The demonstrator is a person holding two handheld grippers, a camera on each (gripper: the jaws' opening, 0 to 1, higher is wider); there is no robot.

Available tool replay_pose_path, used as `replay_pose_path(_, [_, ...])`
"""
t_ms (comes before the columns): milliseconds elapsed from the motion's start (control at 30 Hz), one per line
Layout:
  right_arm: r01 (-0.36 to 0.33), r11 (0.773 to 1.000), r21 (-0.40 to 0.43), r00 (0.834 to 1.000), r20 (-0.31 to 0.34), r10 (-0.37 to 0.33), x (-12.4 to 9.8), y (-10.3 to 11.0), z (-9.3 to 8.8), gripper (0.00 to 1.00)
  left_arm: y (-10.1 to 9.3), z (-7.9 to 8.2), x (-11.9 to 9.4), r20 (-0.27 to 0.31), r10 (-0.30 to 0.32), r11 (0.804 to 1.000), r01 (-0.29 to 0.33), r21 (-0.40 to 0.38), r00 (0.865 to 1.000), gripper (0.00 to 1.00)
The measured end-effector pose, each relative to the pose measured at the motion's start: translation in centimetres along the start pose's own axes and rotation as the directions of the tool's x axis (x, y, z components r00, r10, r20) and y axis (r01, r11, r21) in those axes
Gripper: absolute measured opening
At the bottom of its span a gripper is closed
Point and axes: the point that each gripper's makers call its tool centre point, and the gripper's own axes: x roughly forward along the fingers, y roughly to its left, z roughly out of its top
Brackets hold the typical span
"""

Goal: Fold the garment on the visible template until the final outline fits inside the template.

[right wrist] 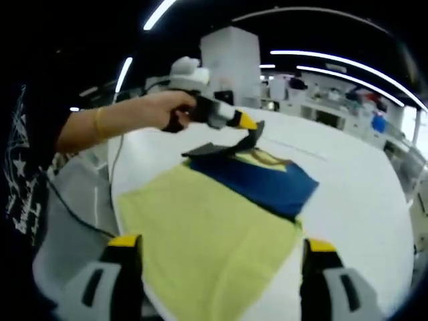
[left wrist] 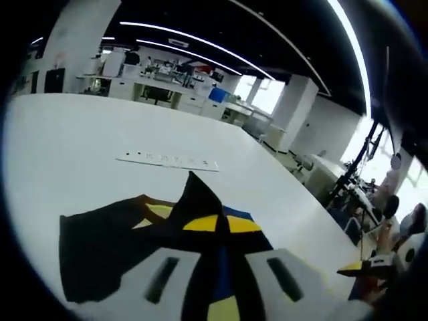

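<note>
A dark blue and black garment (right wrist: 257,177) lies on the far part of a yellow template sheet (right wrist: 200,234) on the white table (right wrist: 361,194). A hand holds my left gripper (right wrist: 249,130) at the garment's far corner, shut on a lifted flap of black fabric. In the left gripper view that flap (left wrist: 197,200) rises in a peak between the pale jaws of the left gripper (left wrist: 221,281), with black cloth (left wrist: 100,247) spread to the left and yellow patches (left wrist: 200,224) showing. My right gripper (right wrist: 217,281) hovers open over the near yellow sheet, holding nothing.
A white power strip (left wrist: 167,160) lies on the table beyond the garment. A cable (right wrist: 80,214) hangs off the table's left edge beside the person's arm (right wrist: 107,124). Lab benches (left wrist: 160,83) stand at the back, and a person (left wrist: 391,184) is at the far right.
</note>
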Motion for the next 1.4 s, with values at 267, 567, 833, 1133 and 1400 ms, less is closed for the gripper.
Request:
replay_pose_path(267, [-0.007, 1.000, 0.007, 1.000, 0.000, 0.007, 0.3, 0.1, -0.2, 0.99, -1.5, -1.3, 1.6, -0.023, -0.014, 1.000, 0.015, 0.020, 1.000, 0.00])
replay_pose_path(567, [-0.003, 1.000, 0.017, 1.000, -0.002, 0.003, 0.4, -0.2, -0.4, 0.99, -3.5, -2.1, 2.7, -0.026, -0.068, 0.996, 0.069, 0.054, 0.997, 0.00])
replay_pose_path(833, [0.005, 1.000, 0.026, 1.000, -0.001, -0.005, 0.4, -0.6, -0.5, 0.99, -5.7, -4.7, 3.5, -0.083, -0.128, 0.983, 0.137, 0.119, 0.988, 0.00])
replay_pose_path(1133, [0.000, 0.999, 0.037, 1.000, -0.006, 0.000, 0.6, -0.6, -0.9, 0.99, -6.7, -7.0, 4.0, -0.127, -0.140, 0.976, 0.158, 0.148, 0.982, 0.00])
replay_pose_path(1400, [-0.005, 0.999, 0.043, 1.000, -0.002, 0.005, 0.5, -0.8, -1.0, 0.99, -7.2, -8.3, 4.5, -0.153, -0.186, 0.955, 0.215, 0.205, 0.971, 0.02])
